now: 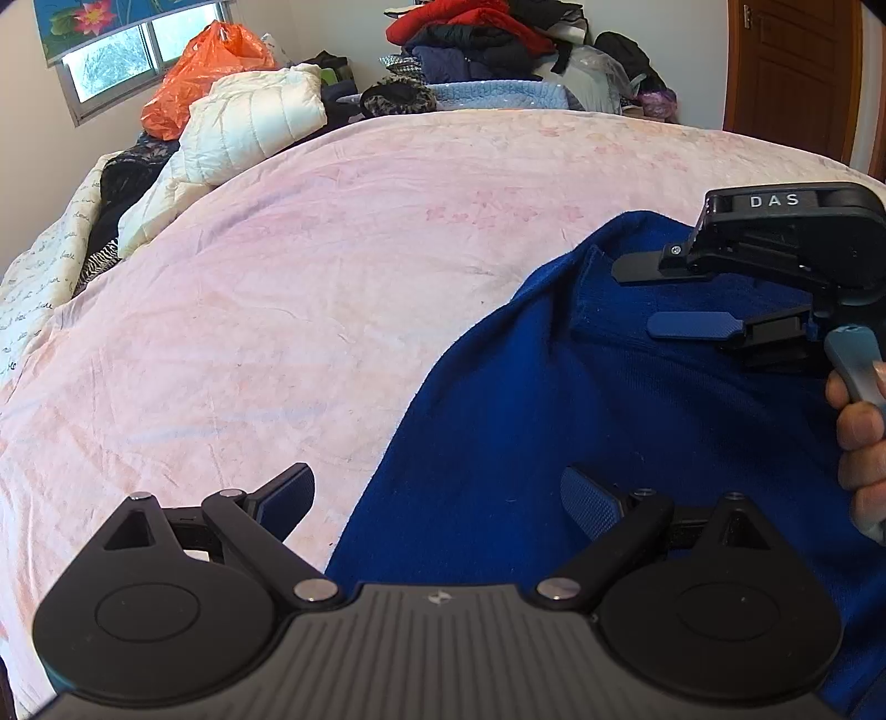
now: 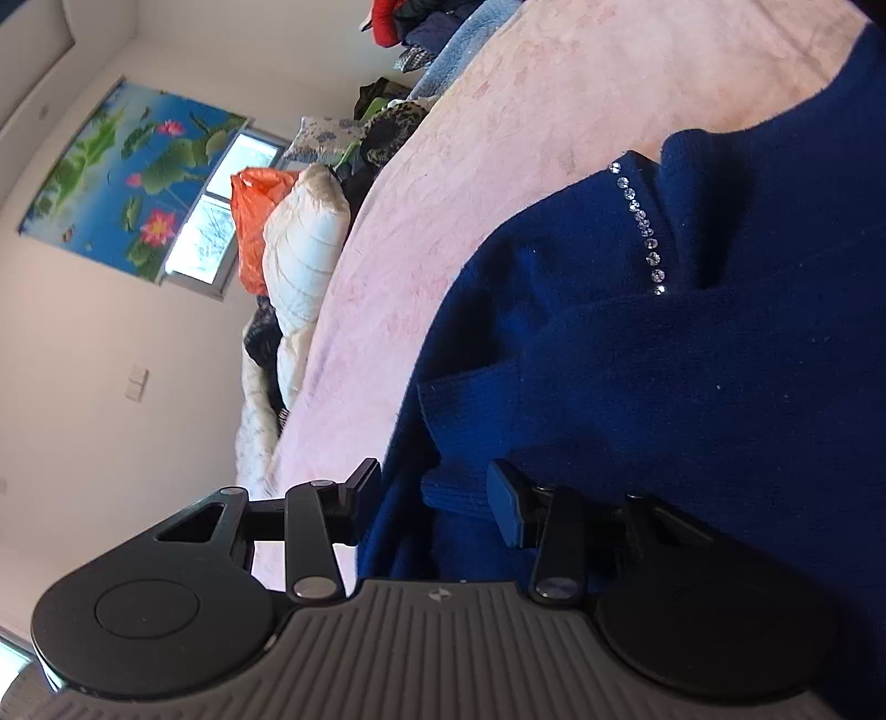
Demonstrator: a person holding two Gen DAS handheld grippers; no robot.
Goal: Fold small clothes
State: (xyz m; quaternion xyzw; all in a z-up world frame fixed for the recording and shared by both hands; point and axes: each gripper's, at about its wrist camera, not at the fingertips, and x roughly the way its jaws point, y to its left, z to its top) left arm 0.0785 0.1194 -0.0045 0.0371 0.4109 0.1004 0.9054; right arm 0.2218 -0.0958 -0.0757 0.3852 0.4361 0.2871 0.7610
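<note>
A deep blue knitted sweater [image 1: 609, 415] lies spread on the pink bedspread [image 1: 332, 277], filling the right side of both views. A row of rhinestones [image 2: 642, 221] runs along one seam of the sweater [image 2: 692, 387]. My left gripper [image 1: 437, 498] stands wide open over the sweater's left edge, one finger above the bedspread, the other above the knit. My right gripper [image 1: 637, 299] hovers at the right, held sideways. In its own view the right gripper [image 2: 434, 493] is open, with a ribbed blue edge lying loose between the fingers and no pad pressing on it.
A person's hand [image 1: 858, 437] grips the right tool's handle. Along the bed's far side lie a white puffer jacket [image 1: 249, 122], an orange plastic bag [image 1: 205, 72] and a heap of red and dark clothes [image 1: 476, 39]. A wooden door [image 1: 797, 72] stands at the back right.
</note>
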